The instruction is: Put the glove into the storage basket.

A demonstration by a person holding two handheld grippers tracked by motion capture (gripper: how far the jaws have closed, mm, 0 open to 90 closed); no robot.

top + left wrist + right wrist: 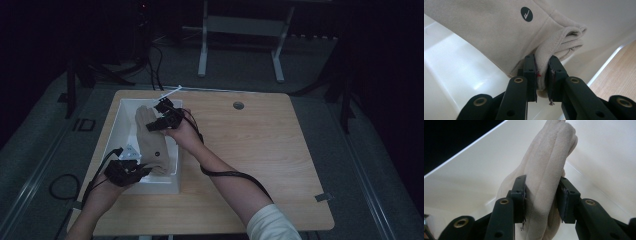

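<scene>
1. The beige cloth hangs folded over the white bin, partly inside it.
2. The left gripper pinches the cloth's near end.
3. The right gripper clamps a thick fold at the bin's far end.

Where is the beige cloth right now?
In the high view the cloth hangs folded over the white bin at the table's left, held between the left claw at its near end and the right claw at its far end.

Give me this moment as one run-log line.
left gripper: shut on beige garment | right gripper: shut on beige garment | garment: folded, over white bin
</scene>
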